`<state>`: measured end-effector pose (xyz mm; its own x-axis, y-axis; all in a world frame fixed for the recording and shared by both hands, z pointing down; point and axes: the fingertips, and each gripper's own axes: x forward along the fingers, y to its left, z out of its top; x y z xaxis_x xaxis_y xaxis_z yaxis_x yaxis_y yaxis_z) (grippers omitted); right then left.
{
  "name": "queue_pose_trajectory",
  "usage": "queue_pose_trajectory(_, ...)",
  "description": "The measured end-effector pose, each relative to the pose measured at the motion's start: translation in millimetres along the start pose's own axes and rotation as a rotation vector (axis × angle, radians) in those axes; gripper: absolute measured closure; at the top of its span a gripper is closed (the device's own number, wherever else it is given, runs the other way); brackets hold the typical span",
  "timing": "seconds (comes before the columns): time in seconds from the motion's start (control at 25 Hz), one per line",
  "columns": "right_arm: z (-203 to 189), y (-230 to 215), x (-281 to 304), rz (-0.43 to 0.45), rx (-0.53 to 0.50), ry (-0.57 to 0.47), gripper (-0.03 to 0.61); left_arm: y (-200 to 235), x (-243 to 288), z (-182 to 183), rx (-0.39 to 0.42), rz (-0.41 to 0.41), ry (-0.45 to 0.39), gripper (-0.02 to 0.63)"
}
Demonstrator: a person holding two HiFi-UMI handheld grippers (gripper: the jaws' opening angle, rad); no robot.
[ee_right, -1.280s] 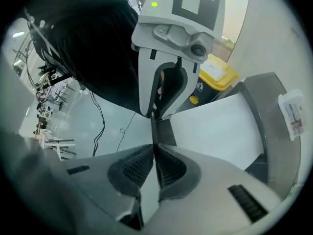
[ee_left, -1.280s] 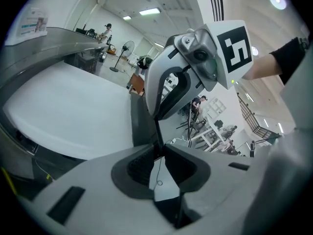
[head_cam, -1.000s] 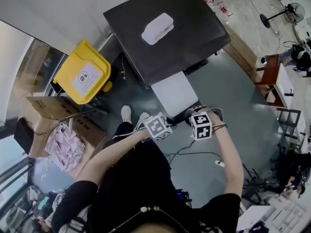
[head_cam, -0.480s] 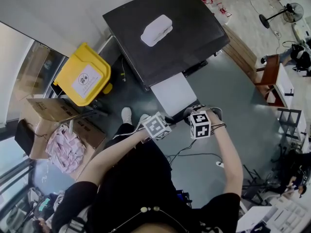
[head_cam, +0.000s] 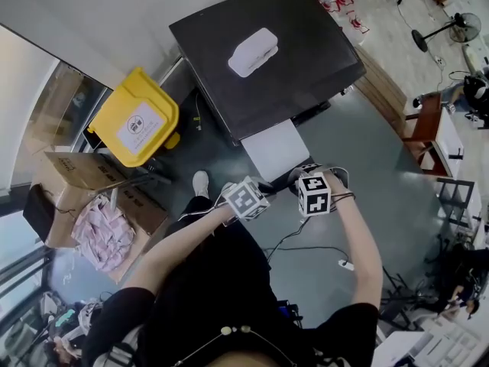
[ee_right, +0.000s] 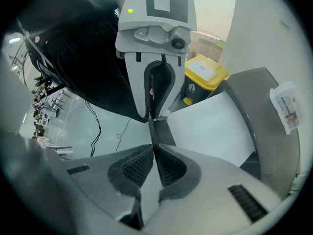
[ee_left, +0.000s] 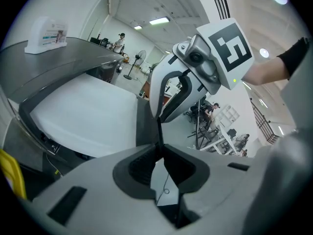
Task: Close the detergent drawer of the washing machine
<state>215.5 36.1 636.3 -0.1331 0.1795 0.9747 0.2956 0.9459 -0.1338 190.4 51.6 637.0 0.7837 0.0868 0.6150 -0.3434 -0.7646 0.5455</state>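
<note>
Approach stage: left gripper (ee_left: 158, 131), its empty jaws just closing to meet, and right gripper (ee_right: 152, 126), pressed together empty, hover near the white drawer (head_cam: 275, 150) jutting from the washing machine (head_cam: 306, 60), which probably needs a straight inward push next.

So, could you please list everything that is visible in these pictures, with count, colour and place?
washing machine: one, dark grey top, upper centre of the head view.
white panel: one, white, under the top's near edge.
label stand: one, white, on the machine top.
bin: one, yellow, left of the machine.
cardboard boxes: two, brown, far left; one holds pink items.
fan: one, dark, top right corner.
cable: one, dark, on the grey floor, lower centre.
shoes: two, white, left of the panel.
left gripper: one, white and grey; jaws have just been closing, tips together, empty.
right gripper: one, white and grey; tips together, empty.
</note>
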Motion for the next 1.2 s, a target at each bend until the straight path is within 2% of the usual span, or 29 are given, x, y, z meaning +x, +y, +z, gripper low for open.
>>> queue_pose_trajectory(0.4,5.9,-11.5,-1.0,0.001,0.04,-0.008,0.541,11.0,-6.0,2.1,-0.021,0.023,-0.015,0.558)
queue_pose_trajectory(0.6,7.0,-20.8,0.5,-0.014,0.053,-0.009,0.541,19.7,-10.9,7.4,-0.066,0.034,-0.039,0.558)
queue_pose_trajectory(0.88,10.1,-29.7,2.9,-0.004,0.058,-0.003,0.541,28.9,-14.8,7.7,-0.064,0.052,-0.025,0.559)
queue_pose_trajectory(1.08,11.7,-35.5,1.9,-0.011,0.06,0.0,0.541,33.1,-19.6,18.6,-0.127,0.045,-0.074,0.583)
queue_pose_trajectory(1.2,13.7,-40.1,1.6,-0.012,0.052,0.007,0.541,36.5,-23.1,21.2,-0.114,0.048,-0.07,0.583)
